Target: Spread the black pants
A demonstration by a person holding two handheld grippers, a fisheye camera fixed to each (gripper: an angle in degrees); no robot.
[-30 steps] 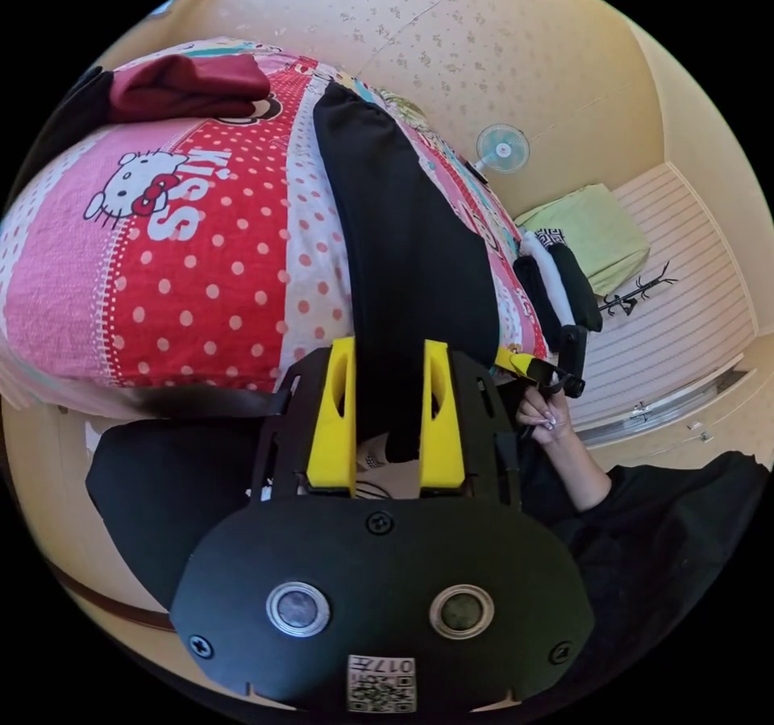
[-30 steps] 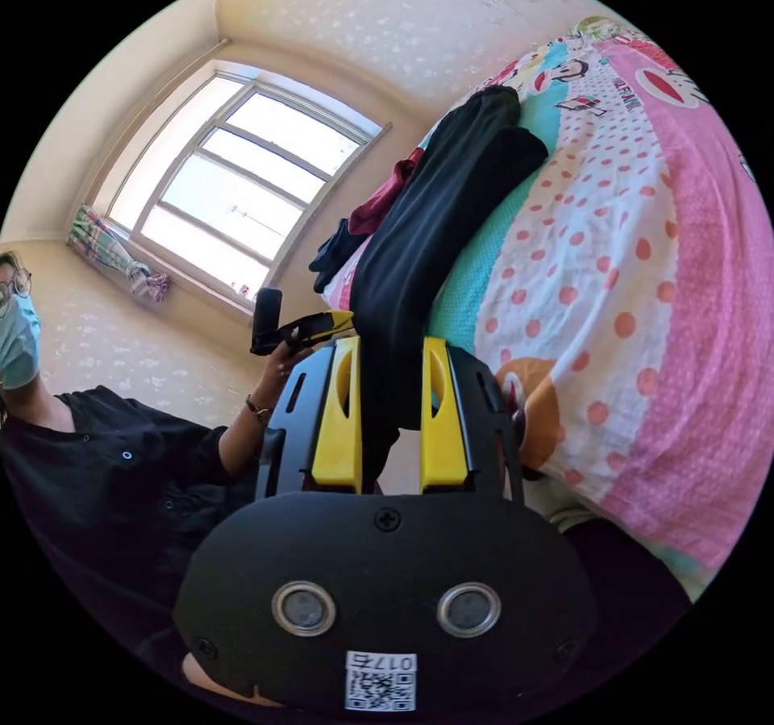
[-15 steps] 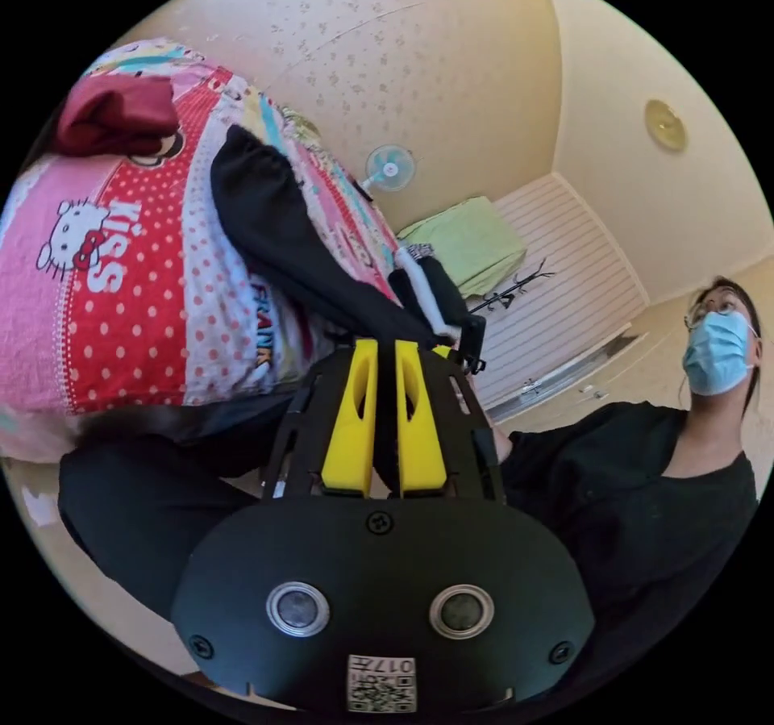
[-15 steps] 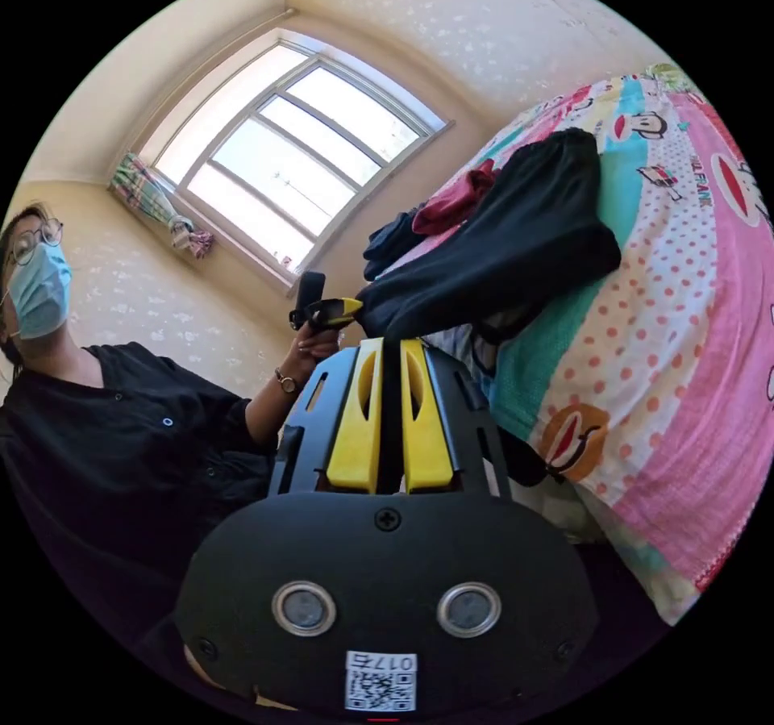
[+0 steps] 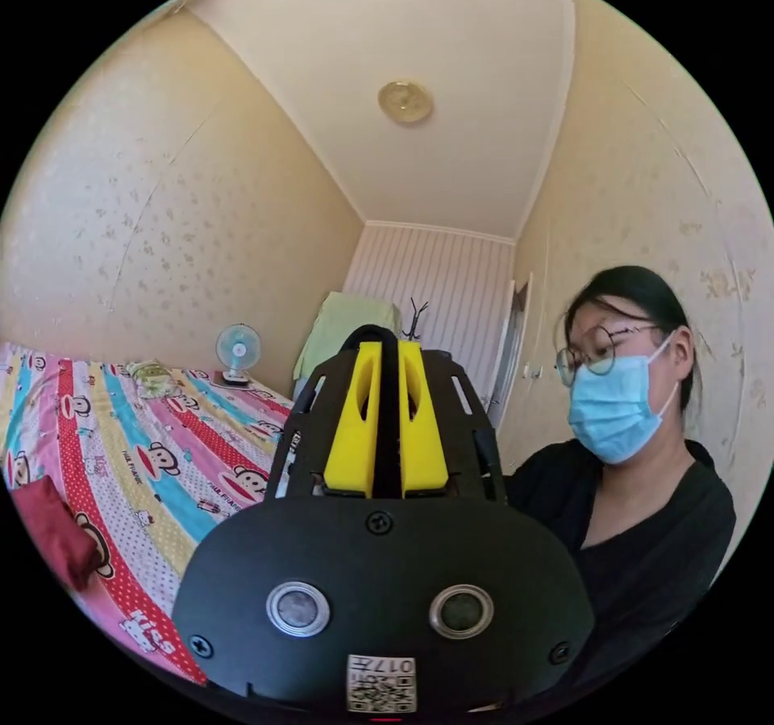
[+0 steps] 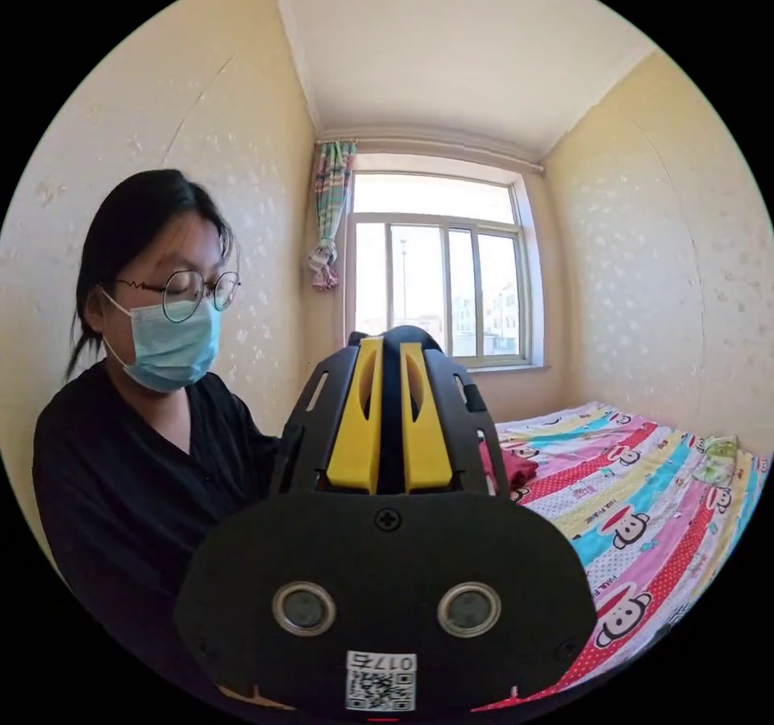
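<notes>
The black pants (image 5: 387,422) show as a thin band of black cloth pinched between the yellow jaws of my left gripper (image 5: 389,347), which is shut on them. A small fold of the cloth bulges above the jaw tips. In the right gripper view the pants (image 6: 391,427) are clamped the same way in my right gripper (image 6: 392,347), also shut, with cloth bunched over its tips. The rest of the pants hangs hidden behind the gripper bodies.
The person (image 5: 637,467) holding the grippers stands close, also in the right gripper view (image 6: 153,435). A bed (image 5: 145,451) with a striped cartoon sheet (image 6: 645,483) carries a maroon garment (image 5: 52,527). A fan (image 5: 239,350) and window (image 6: 439,289) stand beyond.
Both grippers closed from a wide gap onto the pants and rose, lifting the cloth off the bed. Both views swung up from the bed toward the walls and the person.
</notes>
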